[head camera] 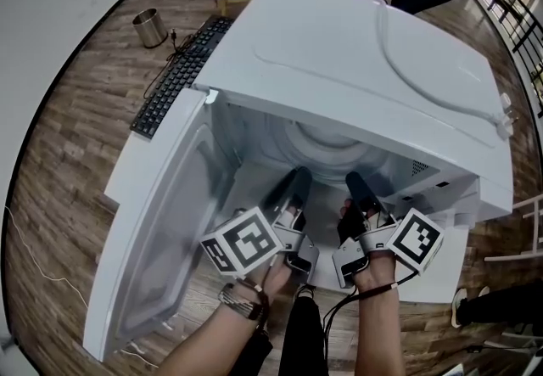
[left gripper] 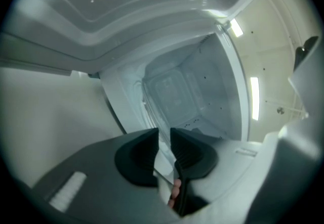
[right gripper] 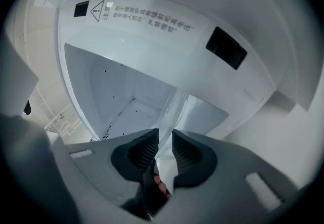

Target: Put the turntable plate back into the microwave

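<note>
The left gripper (head camera: 297,181) has its two black ribbed jaws drawn narrow onto the rim of one clear round glass turntable plate (head camera: 329,142). The right gripper (head camera: 357,185) grips the same rim in the same way, just beside the left. Both grippers reach through the front opening, and the plate sits inside the cavity, tilted.

Count: two grippers, one plate, one white box-shaped microwave (head camera: 356,52), and one white hinged door (head camera: 161,230) swung fully open at the left.

The door stands clear of both grippers. One black keyboard (head camera: 178,77) lies beside the microwave. One round metal bin (head camera: 150,26) stands on the brown wooden floor (head camera: 76,120).
</note>
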`<state>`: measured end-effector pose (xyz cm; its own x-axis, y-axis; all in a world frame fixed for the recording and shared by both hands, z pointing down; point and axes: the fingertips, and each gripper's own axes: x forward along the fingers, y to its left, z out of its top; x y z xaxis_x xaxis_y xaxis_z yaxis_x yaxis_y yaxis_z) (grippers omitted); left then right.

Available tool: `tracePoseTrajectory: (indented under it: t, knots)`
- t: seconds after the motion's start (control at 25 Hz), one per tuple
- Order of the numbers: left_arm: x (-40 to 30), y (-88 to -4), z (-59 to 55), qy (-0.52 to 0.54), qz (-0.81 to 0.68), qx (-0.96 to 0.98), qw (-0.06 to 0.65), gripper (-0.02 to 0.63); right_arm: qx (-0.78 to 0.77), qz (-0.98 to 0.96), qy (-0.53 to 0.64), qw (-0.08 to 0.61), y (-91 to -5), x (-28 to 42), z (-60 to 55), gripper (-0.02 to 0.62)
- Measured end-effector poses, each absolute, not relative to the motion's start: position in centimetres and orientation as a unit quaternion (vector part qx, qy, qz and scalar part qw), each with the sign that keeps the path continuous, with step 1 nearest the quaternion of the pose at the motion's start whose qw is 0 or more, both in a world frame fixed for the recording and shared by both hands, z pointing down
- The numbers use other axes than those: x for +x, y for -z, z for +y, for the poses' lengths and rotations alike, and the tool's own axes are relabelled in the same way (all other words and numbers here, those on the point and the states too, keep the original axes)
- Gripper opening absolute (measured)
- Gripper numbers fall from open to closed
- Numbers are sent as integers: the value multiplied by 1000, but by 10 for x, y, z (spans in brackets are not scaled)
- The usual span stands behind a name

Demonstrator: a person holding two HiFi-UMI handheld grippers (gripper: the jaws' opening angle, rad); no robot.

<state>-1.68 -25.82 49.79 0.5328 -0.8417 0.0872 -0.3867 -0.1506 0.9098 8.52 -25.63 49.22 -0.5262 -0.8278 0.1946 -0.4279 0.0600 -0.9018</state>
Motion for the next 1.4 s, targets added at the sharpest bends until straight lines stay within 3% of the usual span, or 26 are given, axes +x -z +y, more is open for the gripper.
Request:
tracePoseTrajectory:
  t: [0.6,1.4]
  knots:
    - [-28,-501,-266,251,-447,707,487,60,-452,708,513,178,-503,81,-244,57]
    - [-37,-496,-272,274,-446,704,479,54,-423,718,506,223,-499,68,-245,57]
